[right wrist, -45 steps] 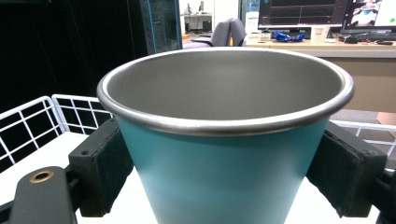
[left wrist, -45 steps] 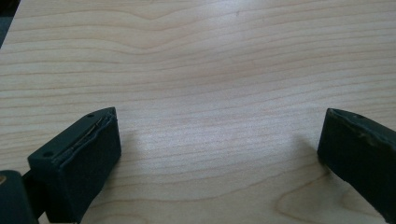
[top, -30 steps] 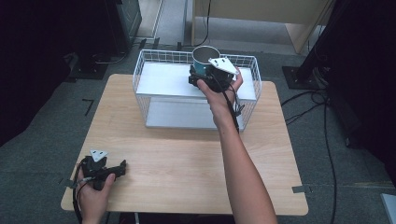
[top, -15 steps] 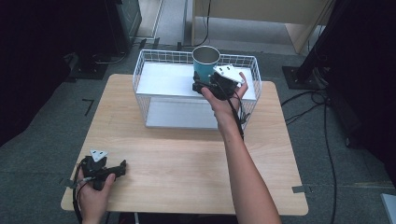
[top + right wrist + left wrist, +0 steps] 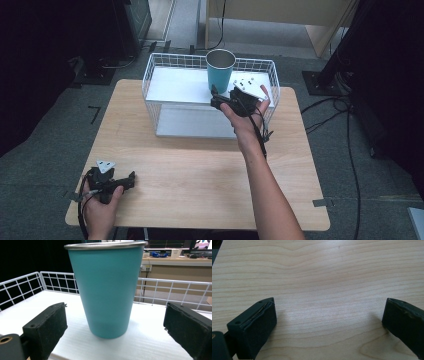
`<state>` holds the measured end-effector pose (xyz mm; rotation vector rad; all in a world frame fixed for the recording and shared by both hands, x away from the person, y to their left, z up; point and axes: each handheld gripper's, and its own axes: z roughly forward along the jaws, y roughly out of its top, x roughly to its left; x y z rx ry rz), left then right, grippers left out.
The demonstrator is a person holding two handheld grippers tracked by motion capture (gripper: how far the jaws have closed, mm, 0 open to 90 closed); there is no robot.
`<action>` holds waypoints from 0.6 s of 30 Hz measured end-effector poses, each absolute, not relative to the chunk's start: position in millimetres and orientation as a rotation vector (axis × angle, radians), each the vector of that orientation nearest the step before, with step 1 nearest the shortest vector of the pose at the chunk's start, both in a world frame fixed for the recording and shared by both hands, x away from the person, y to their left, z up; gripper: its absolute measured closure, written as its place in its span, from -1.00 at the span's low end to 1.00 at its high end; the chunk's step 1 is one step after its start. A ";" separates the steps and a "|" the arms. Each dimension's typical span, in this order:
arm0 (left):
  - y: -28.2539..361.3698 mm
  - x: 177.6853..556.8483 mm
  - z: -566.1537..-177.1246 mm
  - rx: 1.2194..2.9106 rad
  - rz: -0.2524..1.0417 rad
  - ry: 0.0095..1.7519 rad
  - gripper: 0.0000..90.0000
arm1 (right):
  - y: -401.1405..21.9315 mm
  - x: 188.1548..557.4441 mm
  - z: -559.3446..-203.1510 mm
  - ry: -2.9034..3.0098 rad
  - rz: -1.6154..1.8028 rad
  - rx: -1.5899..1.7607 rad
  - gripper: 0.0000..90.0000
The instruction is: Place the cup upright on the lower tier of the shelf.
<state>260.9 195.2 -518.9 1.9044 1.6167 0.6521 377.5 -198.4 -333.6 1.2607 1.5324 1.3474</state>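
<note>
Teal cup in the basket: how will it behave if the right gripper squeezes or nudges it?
The teal cup looks like rigid metal, so probably stiff. It tapers to a narrow base and stands tall, so a high nudge may tip it. The smooth wall could slip between the pads.

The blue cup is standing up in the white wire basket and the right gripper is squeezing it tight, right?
Not quite. The blue cup does stand upright in the white wire basket, but the right gripper is not squeezing it. The right gripper view shows both jaws open, with gaps on each side of the cup.
</note>
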 end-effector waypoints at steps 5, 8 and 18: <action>195.3 261.0 -518.9 1.904 0.654 1.616 -1.00 | -200.2 370.3 -337.8 1.540 1.349 1.259 -0.89; 195.3 261.0 -518.9 1.904 0.654 1.615 -1.00 | -201.2 364.7 -340.4 1.544 1.353 1.256 -0.89; 195.3 261.0 -519.0 1.903 0.654 1.615 -1.00 | -216.5 346.9 -348.5 1.548 1.342 1.253 -0.89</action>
